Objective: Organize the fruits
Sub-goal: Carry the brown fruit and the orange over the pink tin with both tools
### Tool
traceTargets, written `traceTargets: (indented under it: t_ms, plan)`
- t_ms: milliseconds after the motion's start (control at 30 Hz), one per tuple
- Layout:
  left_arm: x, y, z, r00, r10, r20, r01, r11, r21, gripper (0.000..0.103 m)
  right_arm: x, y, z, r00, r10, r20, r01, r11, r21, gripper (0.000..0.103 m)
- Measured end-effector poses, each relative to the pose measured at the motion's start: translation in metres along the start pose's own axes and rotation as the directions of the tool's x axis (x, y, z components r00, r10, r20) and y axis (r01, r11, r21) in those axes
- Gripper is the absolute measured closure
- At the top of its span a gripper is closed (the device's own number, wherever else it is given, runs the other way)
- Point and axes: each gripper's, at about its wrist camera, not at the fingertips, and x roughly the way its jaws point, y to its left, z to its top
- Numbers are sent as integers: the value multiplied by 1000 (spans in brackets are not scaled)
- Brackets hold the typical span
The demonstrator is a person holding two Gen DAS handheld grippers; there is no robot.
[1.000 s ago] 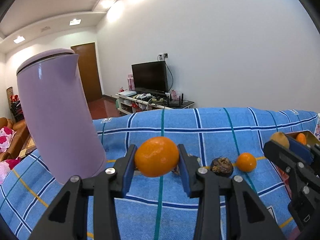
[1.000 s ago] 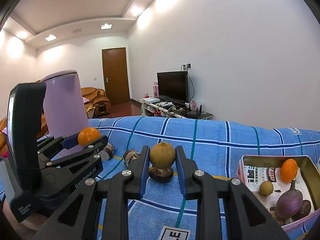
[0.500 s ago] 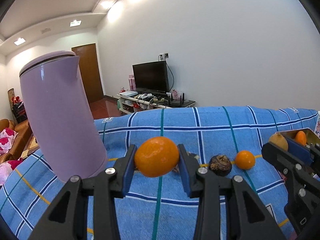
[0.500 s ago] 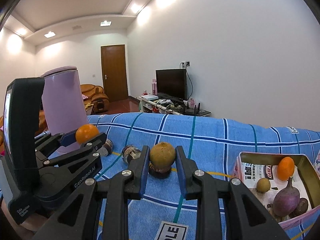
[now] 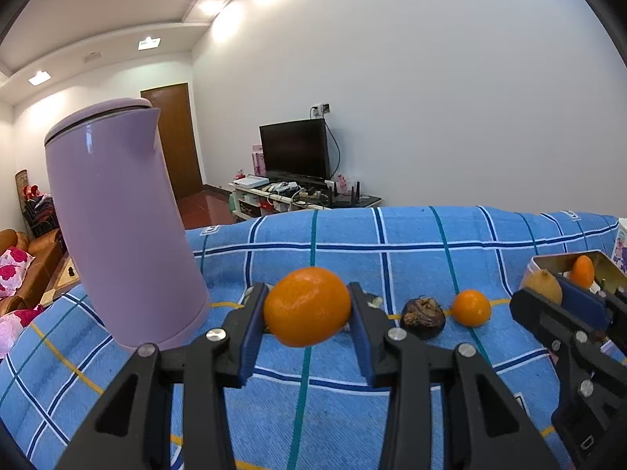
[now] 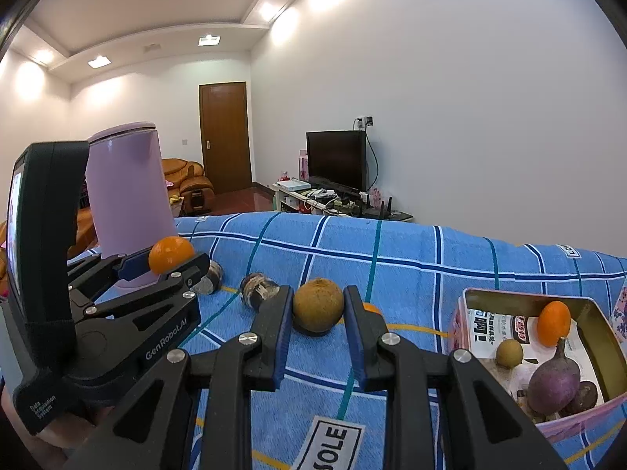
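My left gripper (image 5: 307, 311) is shut on an orange (image 5: 307, 305) and holds it above the blue checked cloth (image 5: 392, 258). In the right wrist view the same orange (image 6: 170, 254) shows at the left. A round brown fruit (image 6: 318, 304) sits pinched in my right gripper (image 6: 318, 313), which is shut on it just left of the open tin box (image 6: 529, 297). The box holds an orange (image 6: 553, 323), a small brown fruit (image 6: 509, 353) and a purple root (image 6: 554, 380). A small orange (image 5: 471, 307) and a dark brown fruit (image 5: 423, 313) lie on the cloth.
A tall purple kettle (image 5: 117, 227) stands on the cloth at the left, close to my left gripper. Two more dark fruits (image 6: 258, 290) lie between the grippers. Beyond the cloth are a TV stand (image 5: 298, 199), a door and a sofa.
Both grippers keep their fruit. The left one has drifted slightly, so the kettle sits farther right in its view. The dark fruit below the brown fruit has gone out of sight.
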Motion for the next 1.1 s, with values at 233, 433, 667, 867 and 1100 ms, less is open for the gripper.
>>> traceTargets:
  t_ms: [233,433,667,867,1100]
  plan:
    - [-8,-3,-3,1000,-8,0,8,1000,-6,61,-5,-1,-2,1000,-4,-2,4,1000,-11,76]
    - [-16,-6,-6,1000,-8,-4,8,1000,-11,61,-12,-5,-5,1000,-4,-7,4,1000,-11,75]
    - [-24,-9,-9,1000,-2,5,2,1000,-4,61,-23,-8,-10,1000,-4,-8,4,1000,-25,75]
    - [-30,-14,-12,1000,-5,4,5,1000,3,61,-29,-12,-12,1000,-6,-14,5,999,-36,75]
    - [-35,-22,-13,1000,5,2,-5,1000,17,61,-37,-18,-15,1000,-10,-13,9,999,-40,76]
